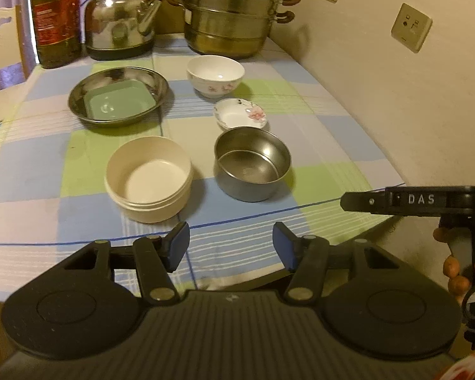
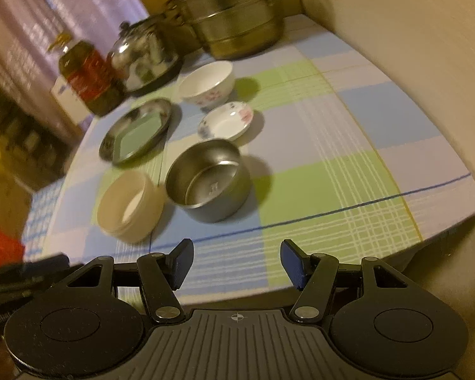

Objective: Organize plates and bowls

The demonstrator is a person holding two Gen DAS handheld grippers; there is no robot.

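Green square dish (image 1: 118, 103) inside steel plate (image 1: 79, 95) (other bowls empty)

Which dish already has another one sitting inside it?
The round steel plate, far left: a square green dish lies in it. The other bowls and the saucer hold nothing.

Square dish (image 1: 118, 103) in steel plate (image 1: 79, 95) back left, floral bowl (image 1: 215, 76) right of it, saucer (image 1: 240, 114) then steel bowl (image 1: 251, 163) nearer, round tub (image 1: 148, 179) left of that
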